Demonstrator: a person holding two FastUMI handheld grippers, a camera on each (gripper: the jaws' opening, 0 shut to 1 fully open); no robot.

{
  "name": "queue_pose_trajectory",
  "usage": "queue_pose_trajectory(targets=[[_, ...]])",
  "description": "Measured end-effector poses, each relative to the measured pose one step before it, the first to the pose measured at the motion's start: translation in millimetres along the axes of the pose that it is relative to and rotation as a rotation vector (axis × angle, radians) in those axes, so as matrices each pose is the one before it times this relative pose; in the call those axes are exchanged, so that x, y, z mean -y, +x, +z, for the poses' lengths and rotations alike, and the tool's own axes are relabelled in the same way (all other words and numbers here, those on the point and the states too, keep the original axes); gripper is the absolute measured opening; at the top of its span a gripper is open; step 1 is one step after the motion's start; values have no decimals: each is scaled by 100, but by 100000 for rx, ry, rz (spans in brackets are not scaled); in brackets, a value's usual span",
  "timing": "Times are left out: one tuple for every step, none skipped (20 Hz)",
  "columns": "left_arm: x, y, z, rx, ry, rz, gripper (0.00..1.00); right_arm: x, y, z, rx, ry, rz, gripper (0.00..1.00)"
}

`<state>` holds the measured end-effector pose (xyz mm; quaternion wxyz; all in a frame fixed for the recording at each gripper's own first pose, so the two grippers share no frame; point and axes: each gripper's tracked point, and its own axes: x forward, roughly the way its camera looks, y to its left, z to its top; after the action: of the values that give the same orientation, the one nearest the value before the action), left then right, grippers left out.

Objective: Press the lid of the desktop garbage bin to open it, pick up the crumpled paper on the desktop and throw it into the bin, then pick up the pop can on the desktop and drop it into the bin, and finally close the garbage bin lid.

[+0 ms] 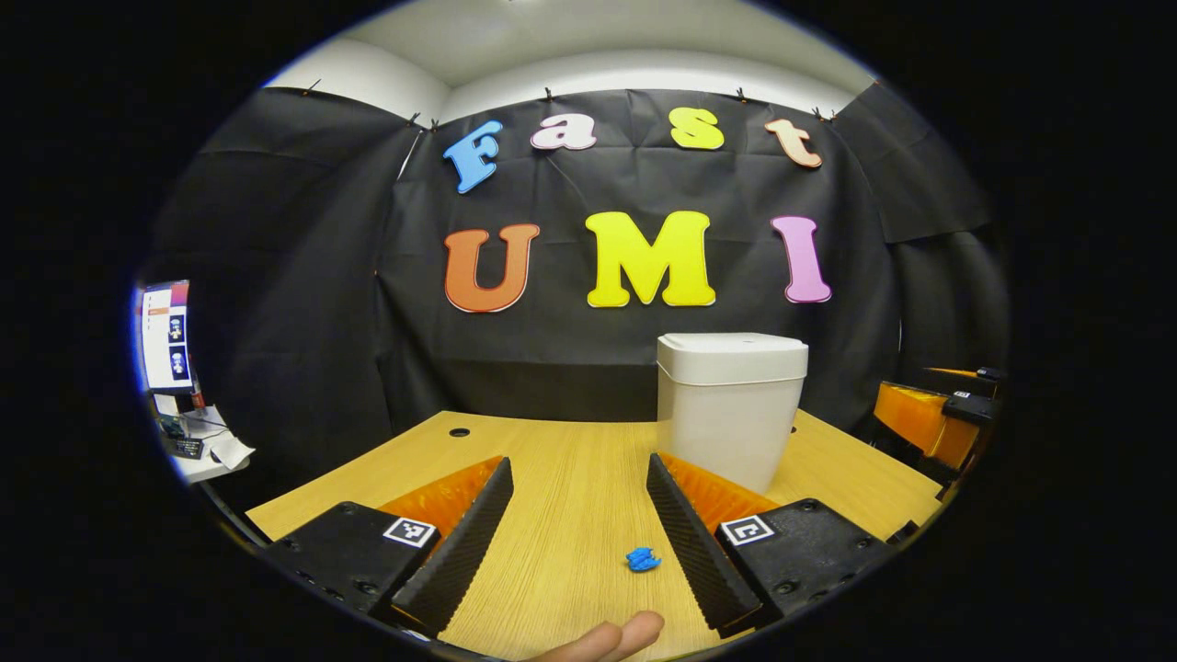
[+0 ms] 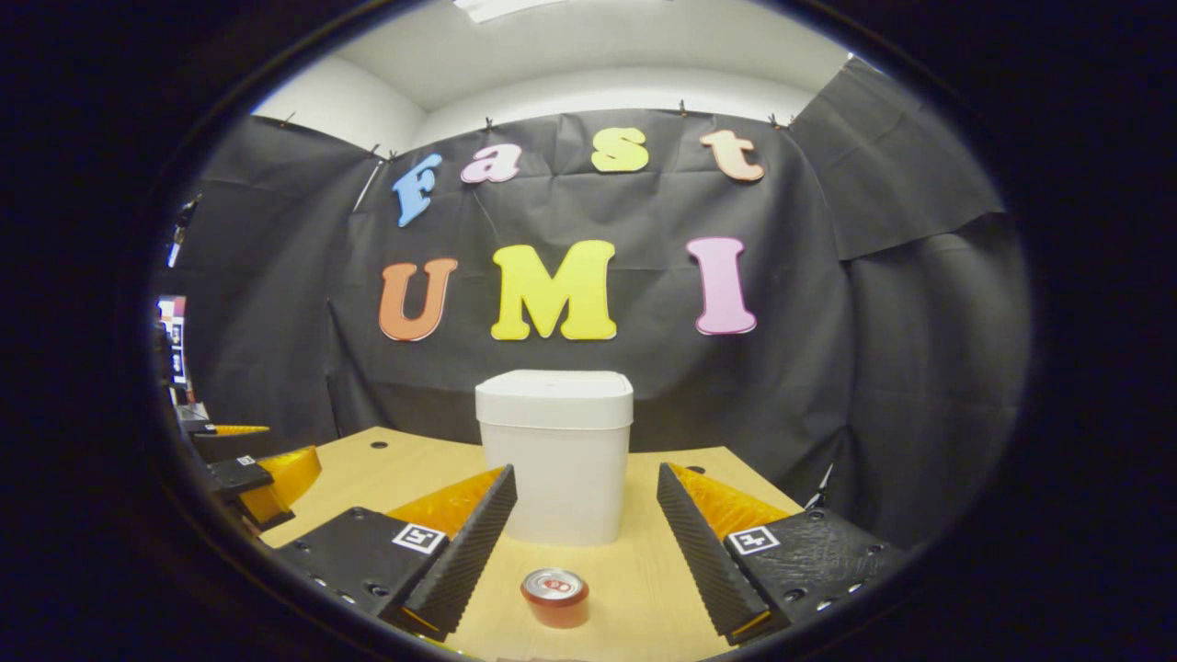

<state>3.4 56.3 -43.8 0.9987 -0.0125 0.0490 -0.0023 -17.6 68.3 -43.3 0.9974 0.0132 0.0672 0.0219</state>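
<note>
Bin (image 2: 555,455) stands upright near the back of the wooden table (image 1: 570,496), lid (image 2: 554,397) down. Blue crumpled paper (image 1: 643,559) lies on the table between the spread fingers of the left gripper (image 1: 579,533), nearer the right-hand finger, not touched. Red can (image 2: 555,597) stands upright in front of the bin, between the spread fingers of the right gripper (image 2: 587,542), both empty. A fingertip (image 1: 634,633) shows at the lower edge of the left gripper view.

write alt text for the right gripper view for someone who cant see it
A white desktop garbage bin with its lid closed stands on a wooden table, straight ahead of the open right gripper. A red pop can stands upright on the table between the fingers, untouched.
</note>
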Motion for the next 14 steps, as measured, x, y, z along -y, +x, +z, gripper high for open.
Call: queue_pose_trajectory(targets=[[19, 65, -145, -407, 161, -123, 96, -182, 134, -177, -539, -259, 430, 93], [-65, -57, -125, -375, 404, 142, 96, -134, 85, -47, -594, -566, 438, 95], [-40, 58, -110, -26, 545, 489, 96, -115, 27, -25, -270, -1065, -127, 95], [-8, 117, 71, 156, 234, 104, 96, -65, 91, 124, 338, -1570, -461, 93], [83, 100, 0, -15, -115, -170, 96, -72, 92, 131, 413, -1734, -543, 95], [7, -67, -141, 2, -352, -231, 96, -154, 105, -87, -25, -792, -14, 94], [121, 49, -54, -224, -135, -317, 96, -348, 137, -90, -730, 465, 946, 94], [-34, 71, -41, -171, -63, -77, 96, -470, 112, -311, -1361, 1496, 1965, 93], [-54, 26, -1, 8, 6, -57, 96, -338, 99, -76, -1015, 1163, 2050, 93], [-87, -37, 59, 215, 302, 155, 96, 296, 327, -129, -1205, 1140, 143, 91], [-97, 26, 47, 316, 491, 482, 96, 541, 183, -53, -792, 365, -939, 87], [-218, 1, 40, 262, 261, 474, 96, 199, 227, -95, -712, -390, -562, 82], [-92, 53, -27, -1, -215, 91, 96, 168, 259, -107, -56, -615, -454, 76], [121, 120, -122, -96, -483, -316, 96, -183, -32, 55, 509, -653, 937, 70]])
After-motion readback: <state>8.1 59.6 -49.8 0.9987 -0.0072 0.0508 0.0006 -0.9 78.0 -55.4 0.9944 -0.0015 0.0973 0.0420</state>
